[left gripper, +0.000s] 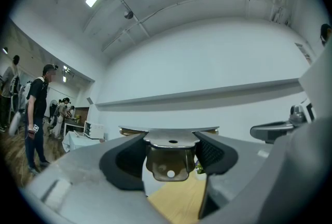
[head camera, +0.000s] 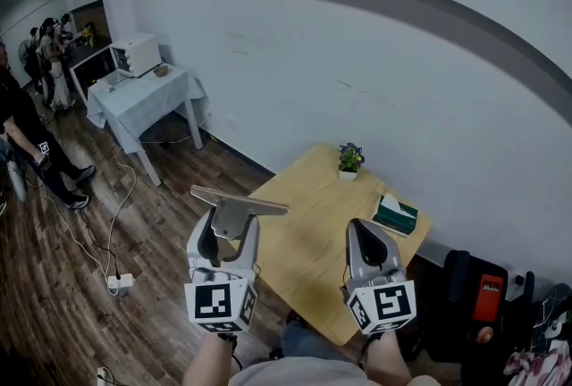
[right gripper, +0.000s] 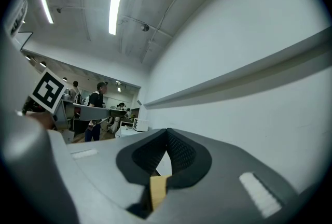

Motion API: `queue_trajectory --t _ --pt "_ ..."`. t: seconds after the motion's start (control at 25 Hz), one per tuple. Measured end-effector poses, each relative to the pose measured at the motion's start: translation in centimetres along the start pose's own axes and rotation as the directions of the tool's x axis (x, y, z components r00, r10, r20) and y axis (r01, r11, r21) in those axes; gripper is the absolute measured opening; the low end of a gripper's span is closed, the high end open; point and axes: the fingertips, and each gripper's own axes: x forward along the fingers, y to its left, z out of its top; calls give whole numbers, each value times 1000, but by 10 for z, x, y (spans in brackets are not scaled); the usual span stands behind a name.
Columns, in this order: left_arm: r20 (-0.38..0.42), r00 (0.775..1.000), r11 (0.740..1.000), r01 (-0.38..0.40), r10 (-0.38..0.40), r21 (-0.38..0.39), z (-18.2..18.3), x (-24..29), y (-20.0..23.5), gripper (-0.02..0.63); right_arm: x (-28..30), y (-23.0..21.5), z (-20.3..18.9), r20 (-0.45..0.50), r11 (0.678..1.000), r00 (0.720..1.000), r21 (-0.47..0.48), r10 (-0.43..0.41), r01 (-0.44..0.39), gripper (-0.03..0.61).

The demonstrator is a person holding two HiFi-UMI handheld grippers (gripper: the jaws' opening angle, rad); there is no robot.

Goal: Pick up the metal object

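My left gripper [head camera: 231,230] is raised above the near left part of the wooden table [head camera: 304,264] and is shut on a metal object [head camera: 234,213], a flat plate with a folded bracket below. In the left gripper view the metal object [left gripper: 169,154] sits clamped between both dark pads, its plate lying across their tips. My right gripper [head camera: 367,237] hovers over the table's near right side, shut with nothing in it; in the right gripper view the right gripper's [right gripper: 167,134] pads meet at the tips.
A small potted plant [head camera: 349,159] and a green tissue box [head camera: 394,214] sit on the table's far side by the white wall. A white-clothed table [head camera: 147,98] with a microwave [head camera: 136,53] stands far left. People [head camera: 31,138] stand at left; cables [head camera: 103,232] cross the wood floor.
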Motion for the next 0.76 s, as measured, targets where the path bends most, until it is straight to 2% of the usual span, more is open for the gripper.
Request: queue_trajectory --t 0.76 --pt "11 1000 1000 6 -6 7 5 -17 -14 304 -23 0 5 10 1000 1000 8 -13 13 0"
